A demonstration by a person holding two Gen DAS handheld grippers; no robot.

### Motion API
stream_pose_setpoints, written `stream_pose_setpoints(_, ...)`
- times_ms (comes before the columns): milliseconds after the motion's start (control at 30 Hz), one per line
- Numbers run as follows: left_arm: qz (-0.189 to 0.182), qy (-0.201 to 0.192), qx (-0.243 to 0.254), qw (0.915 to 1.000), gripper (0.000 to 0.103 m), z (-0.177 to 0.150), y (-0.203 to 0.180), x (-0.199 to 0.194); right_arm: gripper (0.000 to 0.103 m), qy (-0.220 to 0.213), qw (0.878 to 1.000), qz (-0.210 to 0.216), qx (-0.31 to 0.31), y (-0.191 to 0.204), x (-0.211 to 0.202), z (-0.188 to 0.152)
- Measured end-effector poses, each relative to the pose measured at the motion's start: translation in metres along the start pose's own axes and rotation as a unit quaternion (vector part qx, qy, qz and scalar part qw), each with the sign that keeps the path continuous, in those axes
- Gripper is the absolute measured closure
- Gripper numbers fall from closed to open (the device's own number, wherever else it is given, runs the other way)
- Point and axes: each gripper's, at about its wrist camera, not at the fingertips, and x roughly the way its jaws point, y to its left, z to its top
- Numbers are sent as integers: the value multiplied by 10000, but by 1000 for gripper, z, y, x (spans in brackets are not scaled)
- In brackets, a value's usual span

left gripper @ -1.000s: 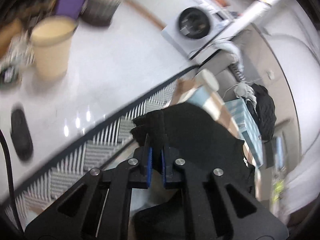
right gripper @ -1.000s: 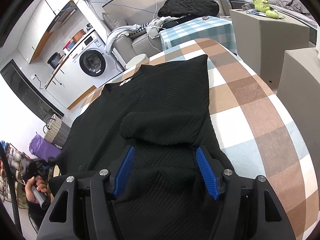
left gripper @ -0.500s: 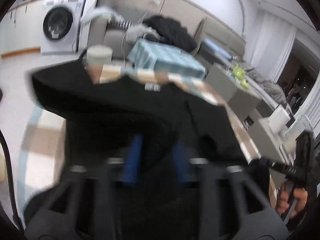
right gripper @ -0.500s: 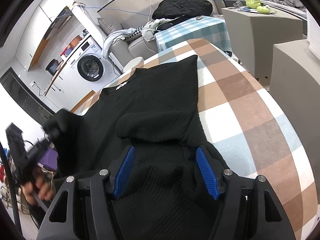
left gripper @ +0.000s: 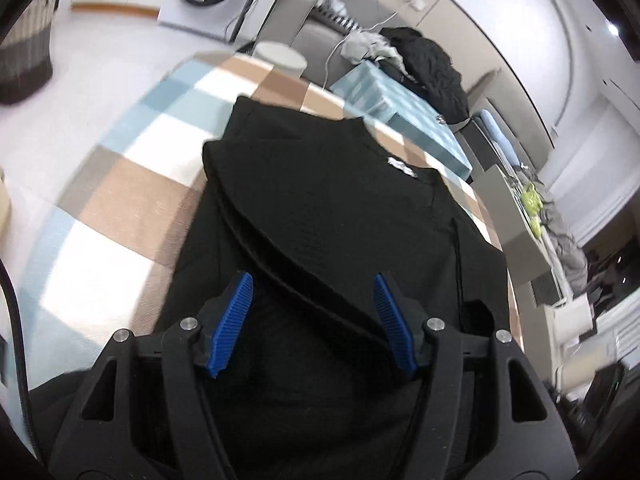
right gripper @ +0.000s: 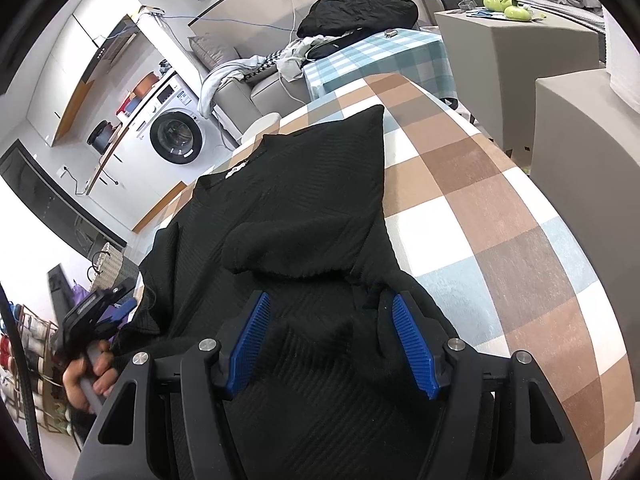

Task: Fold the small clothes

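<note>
The black top (left gripper: 340, 208) lies flat on the checked counter (left gripper: 132, 196), both sleeves folded inward to narrow it. The left claw (left gripper: 312, 320) is opening above it, gripping nothing; the right claw (right gripper: 340, 344) hovers released.

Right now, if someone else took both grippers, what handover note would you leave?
Left gripper: jaws opening, nothing pinched; it sits over the left sleeve fold.
Right gripper: open, over the hem, holding nothing.
Sweater: black, flat on the checked cloth, collar at the far end.
Done: both sleeves are folded in over the body.
Left: probably fold hem to collar, then square the edges.
</note>
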Motion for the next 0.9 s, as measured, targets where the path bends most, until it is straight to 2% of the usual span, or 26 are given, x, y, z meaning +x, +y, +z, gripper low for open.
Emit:
stream_pose_setpoints(133,71,58,-172,9998,58,10,-2,28,37,15,10000,-53,31,-3,-1,-1)
stream_pose_setpoints(167,13,-8,-89,10000,58,13,-10,33,37,20,10000,-69,35,-4,-2,-2)
stream_pose_setpoints(200,-58,-17,61,10000,58,15,-20,38,37,22,9999,-93,40,-5,-2,-2)
stream_pose_setpoints(267,-436,176,540,9974,58,16,-52,47,37,44,9999,-138,80,-8,-1,-3)
stream_pose_setpoints(300,-738,281,836,9934,58,14,-71,49,37,51,9998,-141,100,-9,-1,-2)
stream_pose_setpoints(333,-887,286,1038,9902,58,11,-83,47,37,51,9998,-150,114,-10,-1,-2)
stream_pose_setpoints(400,-989,157,1500,9836,53,3,-106,37,37,32,9998,-167,107,-10,-2,-2)
stream_pose_setpoints(433,-903,61,1720,9809,42,-1,-113,32,37,15,9998,-172,101,-10,-3,-2)
stream_pose_setpoints(467,-733,-90,1851,9800,38,-4,-116,25,36,10,9998,-179,97,-10,-4,-2)
stream_pose_setpoints(567,-487,-358,1933,9793,38,-9,-112,8,35,3,9998,-170,110,-12,-6,-3)
stream_pose_setpoints(667,-207,-488,1733,9835,37,-15,-90,-17,35,-5,9998,-137,130,-14,-8,-4)
stream_pose_setpoints(800,302,-724,1465,9861,36,-34,-52,-63,35,-33,9999,-152,44,-18,-15,-6)
stream_pose_setpoints(900,772,-871,1183,9861,31,-51,-10,-103,35,-103,9996,-255,52,-29,-26,-12)
